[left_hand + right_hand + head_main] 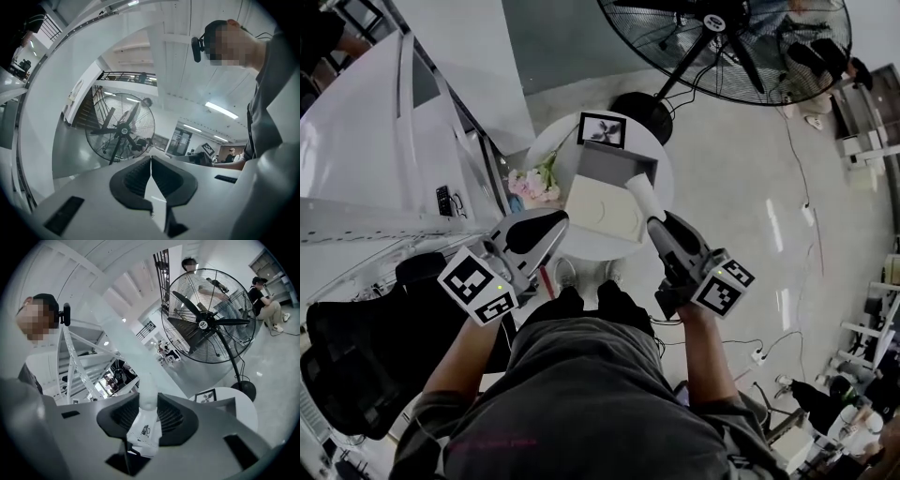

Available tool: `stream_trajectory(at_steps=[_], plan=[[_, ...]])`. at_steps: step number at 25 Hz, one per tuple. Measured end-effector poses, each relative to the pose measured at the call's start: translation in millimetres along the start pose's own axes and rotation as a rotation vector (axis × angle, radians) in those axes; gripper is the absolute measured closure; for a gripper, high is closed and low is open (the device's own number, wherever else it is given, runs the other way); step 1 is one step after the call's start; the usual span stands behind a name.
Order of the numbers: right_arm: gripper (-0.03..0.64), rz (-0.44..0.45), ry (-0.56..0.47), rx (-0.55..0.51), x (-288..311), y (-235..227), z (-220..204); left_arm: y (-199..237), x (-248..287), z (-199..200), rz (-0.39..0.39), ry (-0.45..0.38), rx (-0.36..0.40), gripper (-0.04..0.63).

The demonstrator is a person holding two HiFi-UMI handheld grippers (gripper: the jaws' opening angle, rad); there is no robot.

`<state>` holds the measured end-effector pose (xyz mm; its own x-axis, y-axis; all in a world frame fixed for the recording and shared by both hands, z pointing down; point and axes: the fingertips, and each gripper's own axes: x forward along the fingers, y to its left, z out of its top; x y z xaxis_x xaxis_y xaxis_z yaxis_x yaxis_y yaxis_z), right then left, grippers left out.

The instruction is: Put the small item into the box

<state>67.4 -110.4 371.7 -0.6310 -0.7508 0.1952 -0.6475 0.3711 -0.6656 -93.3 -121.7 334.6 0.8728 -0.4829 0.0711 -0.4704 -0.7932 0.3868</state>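
Note:
A grey open box (617, 167) stands on a small round white table (549, 142), with its cream lid (602, 214) lying in front of it. My right gripper (658, 225) is shut on a small white tube-like item (641, 195), which it holds upright over the table's near right edge, beside the lid. In the right gripper view the item (144, 420) sits between the dark pads (171, 416) and sticks out past them, and the box (227, 405) shows beyond. My left gripper (559, 221) hovers at the table's near left edge. Its jaws (151, 161) are shut on nothing.
A framed picture (602, 129) stands behind the box and pink flowers (534, 184) lie at the table's left. A large floor fan (722, 42) stands behind the table, with its base (641, 114) close to the rim. A white structure (412, 122) runs along the left.

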Motion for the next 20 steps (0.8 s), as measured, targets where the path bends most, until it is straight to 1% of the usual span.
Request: stream_trajectory(at_steps=[4,9,14,20], plan=[[0.490,0.003,0.020,0.010,6,-14,2,8,7,-4,0.025,0.003,-0.011,0.572],[0.491,0.021,0.057,0.024,21,-39,9,18,21,-10,0.075,0.008,-0.029,0.572],[0.490,0.030,0.114,0.051,43,-78,11,31,38,-19,0.137,0.032,-0.047,0.572],[0.491,0.042,0.214,0.077,69,-129,8,49,60,-25,0.221,0.052,-0.075,0.572]])
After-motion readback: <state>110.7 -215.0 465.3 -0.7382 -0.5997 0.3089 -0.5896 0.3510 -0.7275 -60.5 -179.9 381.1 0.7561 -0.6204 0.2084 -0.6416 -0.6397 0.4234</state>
